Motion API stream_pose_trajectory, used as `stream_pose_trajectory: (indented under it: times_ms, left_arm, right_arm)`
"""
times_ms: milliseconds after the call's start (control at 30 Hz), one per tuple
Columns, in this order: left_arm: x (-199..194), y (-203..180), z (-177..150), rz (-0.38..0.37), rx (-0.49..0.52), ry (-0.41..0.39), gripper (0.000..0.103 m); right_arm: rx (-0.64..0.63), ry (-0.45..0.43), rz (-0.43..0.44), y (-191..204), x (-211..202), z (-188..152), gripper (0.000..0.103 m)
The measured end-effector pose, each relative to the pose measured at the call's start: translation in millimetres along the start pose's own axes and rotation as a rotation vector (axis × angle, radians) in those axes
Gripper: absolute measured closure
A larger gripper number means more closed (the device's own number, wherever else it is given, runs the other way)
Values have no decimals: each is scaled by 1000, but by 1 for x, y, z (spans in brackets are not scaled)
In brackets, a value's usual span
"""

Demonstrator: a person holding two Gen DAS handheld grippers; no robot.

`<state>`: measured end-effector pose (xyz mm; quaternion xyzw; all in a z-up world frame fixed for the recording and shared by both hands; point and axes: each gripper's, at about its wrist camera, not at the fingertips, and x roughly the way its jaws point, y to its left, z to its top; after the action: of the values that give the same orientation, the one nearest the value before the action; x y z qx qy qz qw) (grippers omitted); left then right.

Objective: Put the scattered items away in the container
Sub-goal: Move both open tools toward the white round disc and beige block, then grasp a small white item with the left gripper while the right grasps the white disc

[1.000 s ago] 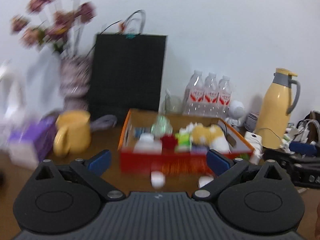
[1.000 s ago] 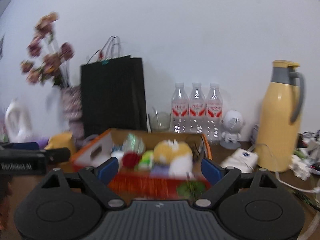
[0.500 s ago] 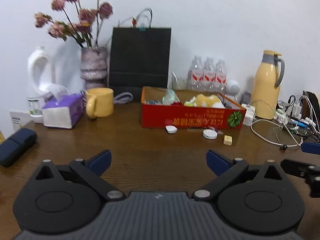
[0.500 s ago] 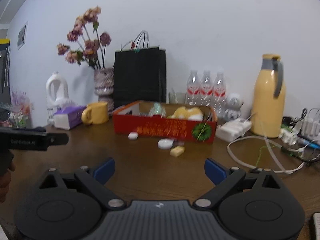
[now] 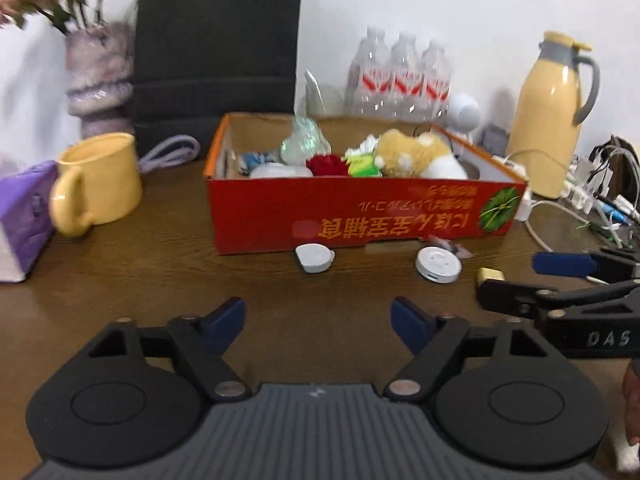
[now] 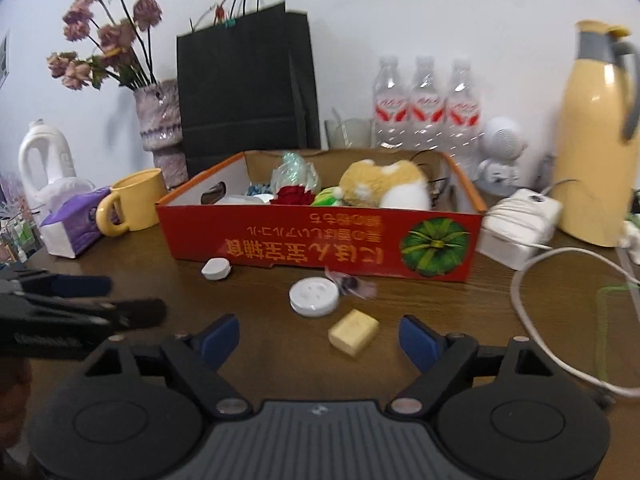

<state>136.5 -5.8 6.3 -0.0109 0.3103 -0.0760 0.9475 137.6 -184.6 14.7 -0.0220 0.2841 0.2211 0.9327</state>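
**Both grippers drawn in toward the red box**

Compared with half a second ago, both cameras have moved nearer the box, which now fills much more of each view; the loose items lie where they lay before. Left gripper [image 5: 318, 322] hovers above the wooden table [image 5: 160, 280] with its jaws spread wide and nothing between them. Right gripper [image 6: 320, 336] is likewise spread wide and empty — the yellow block [image 6: 353, 331] lies on the table just beyond the gap between its blue fingertips [image 6: 221, 335].

Red cardboard box [image 6: 320, 246] stands at mid-table, already holding a plush toy [image 6: 384, 188], a red rose [image 6: 291, 195] and a green item [image 6: 326, 197]. Outside it, near its front wall, lie three more scattered items: a small white cap-like piece [image 6: 216, 269] to the left, a round white disc [image 6: 314, 297] toward the centre, and a clear candy wrapper [image 6: 352, 282] just right of the disc.

Surroundings — a yellow mug [image 5: 98, 184] and a purple tissue box [image 5: 24, 216] to the left, a yellow thermos [image 5: 554, 116] to the right, three water bottles [image 5: 400, 76] and a black paper bag [image 5: 218, 52] at the far wall.
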Motion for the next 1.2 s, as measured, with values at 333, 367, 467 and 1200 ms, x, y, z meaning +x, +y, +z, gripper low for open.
stream_pose_trajectory:
  times_ms: [333,367,467,1200]
  left_arm:
    - [56,14,27,0,-80,63,40]
    - [57,14,28,2,-80,62,40]
    - [60,12,29,1,-67,55,40]
    - [-63,-2,-16,44,-139,-100,76]
  right_arm:
    - [-29,86,21,10,61,10,44]
    - [-36,81,18,12,62,10,44]
    - [-32,80,19,12,65,12,45]
    - [-5,-96,39,22,-47,-17,65]
